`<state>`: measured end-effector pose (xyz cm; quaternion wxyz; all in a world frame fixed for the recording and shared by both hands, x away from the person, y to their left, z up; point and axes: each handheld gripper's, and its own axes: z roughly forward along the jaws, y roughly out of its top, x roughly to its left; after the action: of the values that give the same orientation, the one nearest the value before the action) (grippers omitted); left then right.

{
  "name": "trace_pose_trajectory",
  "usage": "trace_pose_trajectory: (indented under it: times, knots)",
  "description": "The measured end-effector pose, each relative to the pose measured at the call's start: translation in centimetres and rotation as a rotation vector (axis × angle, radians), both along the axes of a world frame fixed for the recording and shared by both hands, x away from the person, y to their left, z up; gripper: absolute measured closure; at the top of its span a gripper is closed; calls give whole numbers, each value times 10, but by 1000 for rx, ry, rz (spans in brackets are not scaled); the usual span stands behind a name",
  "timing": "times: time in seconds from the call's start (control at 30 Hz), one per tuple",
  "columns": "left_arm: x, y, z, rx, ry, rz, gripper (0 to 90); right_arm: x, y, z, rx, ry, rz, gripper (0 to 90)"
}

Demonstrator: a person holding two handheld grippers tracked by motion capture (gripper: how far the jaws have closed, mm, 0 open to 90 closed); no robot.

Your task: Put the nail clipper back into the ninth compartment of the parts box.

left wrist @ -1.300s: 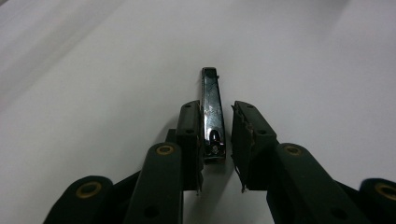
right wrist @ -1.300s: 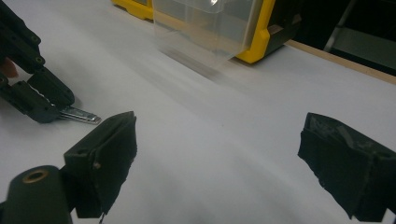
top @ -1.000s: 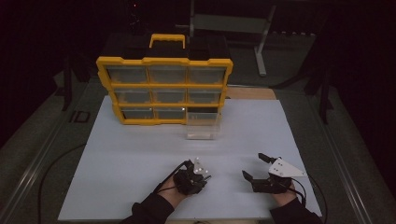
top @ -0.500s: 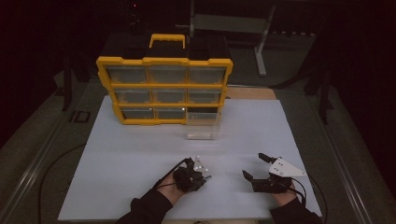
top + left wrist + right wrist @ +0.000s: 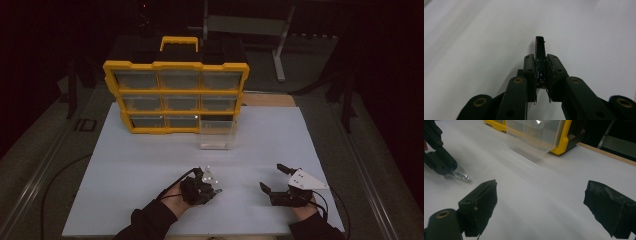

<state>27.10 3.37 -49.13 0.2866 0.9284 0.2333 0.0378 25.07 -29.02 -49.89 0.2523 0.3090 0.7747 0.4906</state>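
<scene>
My left gripper (image 5: 214, 190) rests low on the white mat (image 5: 150, 165) at the near middle, shut on a small thin part (image 5: 540, 47) that sticks out past its fingertips. In the right gripper view the same part (image 5: 459, 175) looks shiny and nearly touches the mat. In the left gripper view my left gripper (image 5: 540, 61) has both pads pressed on the part. My right gripper (image 5: 273, 178) lies to the right of it, also near the front edge. Seen from its own camera, my right gripper (image 5: 541, 195) is open with nothing between the jaws.
A yellow organizer (image 5: 175, 95) with clear drawers stands at the back of the mat. One clear drawer (image 5: 216, 132) is out and sits on the mat in front of its lower right slot, ahead of both grippers. Dark floor surrounds the table.
</scene>
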Motion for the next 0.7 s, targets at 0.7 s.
trace_pose_trajectory:
  times: [0.7]
  knots:
    - [1,21,24,15,-1,-108,798,0,0,0,3,1,3,113]
